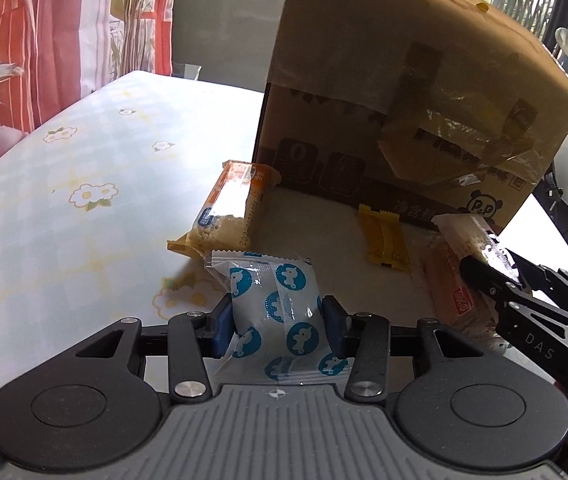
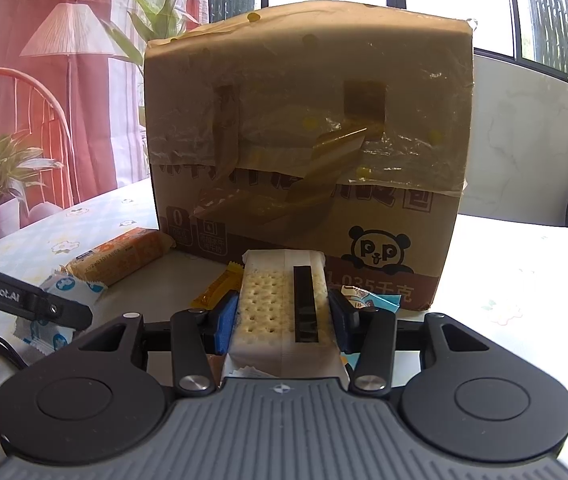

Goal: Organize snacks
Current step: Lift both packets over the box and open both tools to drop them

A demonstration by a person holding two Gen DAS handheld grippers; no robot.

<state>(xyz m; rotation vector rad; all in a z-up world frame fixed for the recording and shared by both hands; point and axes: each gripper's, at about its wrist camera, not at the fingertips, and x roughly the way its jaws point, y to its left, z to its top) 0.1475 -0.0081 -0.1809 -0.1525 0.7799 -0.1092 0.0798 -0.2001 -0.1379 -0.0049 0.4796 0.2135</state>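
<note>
Cardboard dominates the scene: a big taped box point(image 2: 308, 152) stands on the flowered table point(image 1: 63, 184), its closed side toward both cameras, so I cannot tell where it opens, though it looks like the likely home for the snacks. Loose packets lie at its foot, presumably waiting to be sorted. An orange cake pack point(image 1: 229, 208) lies angled against the box's left corner, and a small yellow stick point(image 1: 384, 236) lies flat just before the box wall. The right gripper point(image 2: 281, 312) is clamped on a cracker pack point(image 2: 279, 304), gripped across its width with the length pointing at the box, an easy way to carry it forward; a light blue wrapper point(image 2: 372, 300) peeks out just right of it. In the left view that same cracker pack point(image 1: 468, 248) sits raised above a pinkish packet point(image 1: 450, 296) on the table. The left gripper point(image 1: 279, 320) is closed on a blue-dotted pouch point(image 1: 275, 312), pads squeezing its puffy sides; whether it rests on the table or hangs just off it I cannot tell. Both tools being loaded, the step in hand seems to be moving two snacks at once.
</note>
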